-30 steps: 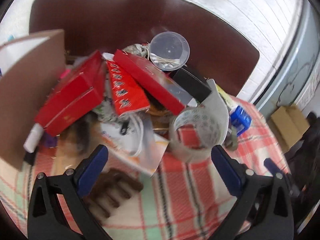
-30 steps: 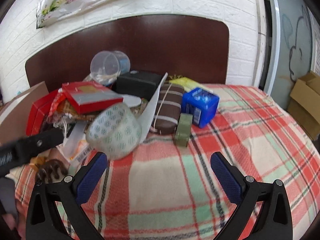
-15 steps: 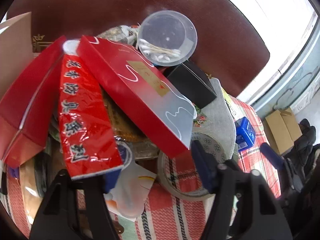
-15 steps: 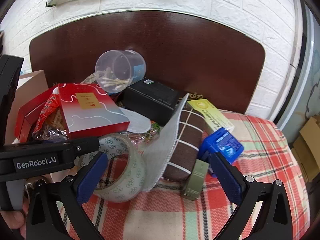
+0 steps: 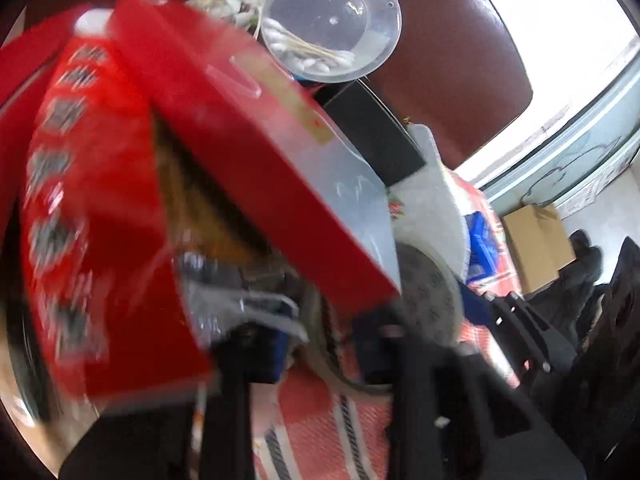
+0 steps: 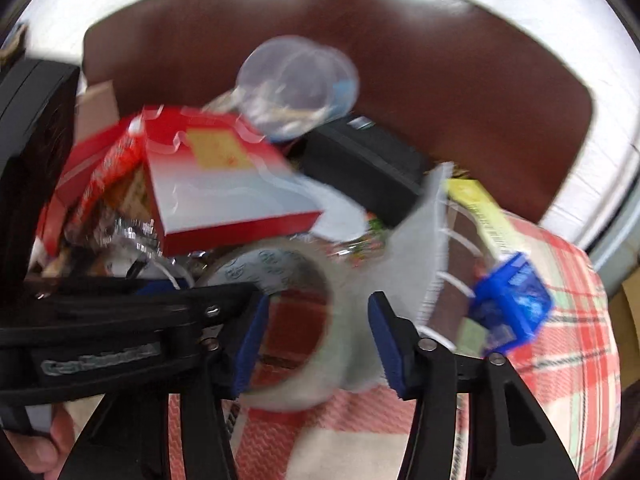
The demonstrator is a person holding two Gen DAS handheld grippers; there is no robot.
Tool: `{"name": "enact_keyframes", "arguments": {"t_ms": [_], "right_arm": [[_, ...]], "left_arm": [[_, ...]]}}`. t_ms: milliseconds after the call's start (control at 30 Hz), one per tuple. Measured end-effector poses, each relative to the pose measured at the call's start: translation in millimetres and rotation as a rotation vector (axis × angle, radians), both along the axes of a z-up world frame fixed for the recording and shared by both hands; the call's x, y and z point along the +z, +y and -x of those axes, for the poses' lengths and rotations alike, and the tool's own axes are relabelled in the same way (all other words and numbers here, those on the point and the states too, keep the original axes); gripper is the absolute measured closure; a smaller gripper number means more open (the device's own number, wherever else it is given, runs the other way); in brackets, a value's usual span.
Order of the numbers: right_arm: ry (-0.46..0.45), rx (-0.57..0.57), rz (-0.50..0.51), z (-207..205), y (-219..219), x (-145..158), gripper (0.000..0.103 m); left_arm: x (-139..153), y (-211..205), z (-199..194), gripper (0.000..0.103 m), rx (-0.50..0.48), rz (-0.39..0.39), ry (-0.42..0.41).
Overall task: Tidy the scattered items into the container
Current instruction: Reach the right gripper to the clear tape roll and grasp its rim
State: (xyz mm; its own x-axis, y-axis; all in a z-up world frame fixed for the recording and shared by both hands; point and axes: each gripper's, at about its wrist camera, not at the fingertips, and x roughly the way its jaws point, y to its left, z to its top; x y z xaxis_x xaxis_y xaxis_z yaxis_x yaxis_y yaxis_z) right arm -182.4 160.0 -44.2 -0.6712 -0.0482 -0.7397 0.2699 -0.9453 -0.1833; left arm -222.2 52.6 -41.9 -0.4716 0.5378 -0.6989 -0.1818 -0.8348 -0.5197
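Hemmed in at the back by a brown headboard [image 6: 440, 80]. Free room only over the plaid bed cover [image 6: 560, 320], to the right of the heap and in front of it.

Counted in the heap:
- one tape roll [image 6: 280, 260]
- one clear tub [image 5: 332, 24] of cotton swabs
- one black box [image 6: 360, 160]
- one blue box [image 6: 508, 304]
- one yellow pack [image 6: 480, 208]
- one red-and-grey flat box [image 6: 224, 184]
- one red lettered packet [image 5: 80, 200]

At far left, behind the heap, just a corner of the cardboard container [image 6: 96, 108].

Right tongs [image 6: 318, 320]: closing astride the tape roll at the heap's near edge, with the pads not yet seen pressing on it. Left tongs [image 5: 322, 344]: closing too and nearly clenched, but too blurred to tell what sits between, if anything.

Against a second ago: both pairs of tongs spread wide then, far narrower now. Both pushed in closer, so the heap fills each view. Much less bare bed cover ahead of the left tongs.
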Motion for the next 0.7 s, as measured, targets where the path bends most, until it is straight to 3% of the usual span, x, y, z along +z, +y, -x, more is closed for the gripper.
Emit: {"name": "enact_keyframes", "arguments": {"t_ms": [67, 133, 233, 267, 533, 700], "right_arm": [[-0.005, -0.007, -0.016, 0.4, -1.6, -4.8, 0.052], [-0.013, -0.02, 0.034, -3.4, 5.4, -1.9, 0.054], [-0.022, -0.064, 0.075, -14.8, 18.2, 1.4, 0.071], [-0.03, -0.071, 0.09, -20.1, 22.0, 1.4, 0.072], [-0.062, -0.107, 0.2, -93.4, 45.6, 10.3, 0.075], [-0.084, -0.101, 0.221, -128.5, 46.1, 11.8, 0.075]], "left_arm": [[-1.1, -1.4, 2.5, 0.086, -0.009, -0.015, -0.005], [-1.1, -4.2, 0.4, 0.086, -0.017, -0.032, -0.007], [-0.7, -5.1, -8.6, 0.086, -0.041, -0.039, -0.014], [-0.9, -5.3, -14.4, 0.086, -0.056, -0.041, -0.017], [-8.3, -9.2, -80.9, 0.086, -0.145, -0.108, -0.062], [-10.6, -9.4, -116.7, 0.086, -0.177, -0.07, -0.076]]}}
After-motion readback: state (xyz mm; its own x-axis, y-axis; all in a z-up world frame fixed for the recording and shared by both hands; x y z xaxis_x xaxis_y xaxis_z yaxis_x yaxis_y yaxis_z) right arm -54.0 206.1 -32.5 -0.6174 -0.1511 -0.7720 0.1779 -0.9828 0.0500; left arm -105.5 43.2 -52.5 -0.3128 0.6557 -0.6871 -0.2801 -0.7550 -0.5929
